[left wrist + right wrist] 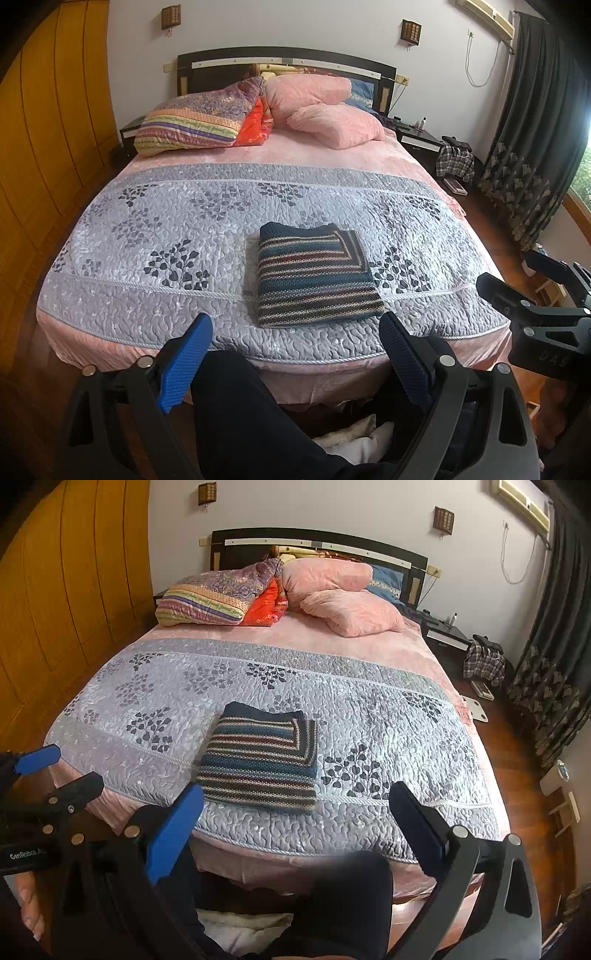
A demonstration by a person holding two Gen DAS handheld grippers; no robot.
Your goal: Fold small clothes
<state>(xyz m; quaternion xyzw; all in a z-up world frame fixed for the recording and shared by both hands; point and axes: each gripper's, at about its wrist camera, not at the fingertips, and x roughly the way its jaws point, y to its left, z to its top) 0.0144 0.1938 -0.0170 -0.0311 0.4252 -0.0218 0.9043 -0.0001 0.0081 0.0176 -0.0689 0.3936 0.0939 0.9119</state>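
A striped knit sweater [314, 275] [264, 757] lies folded into a neat rectangle on the grey quilted bedspread [184, 236] [388, 738], near the foot of the bed. My left gripper [295, 332] is open, held back from the bed's edge, its blue pads empty and apart from the sweater. My right gripper [295, 808] is open too, also short of the sweater and holding nothing. In the left wrist view the right gripper [517, 280] shows at the right edge; in the right wrist view the left gripper [62, 771] shows at the left.
Pillows and folded quilts [258, 110] are piled at the headboard. A person's dark-trousered legs [258, 424] [343, 904] stand below the grippers, a hand [29, 904] at lower left. Wooden wardrobe [44, 129] on the left; nightstand [421, 140], plaid cloth [454, 162] and curtain [535, 147] on the right.
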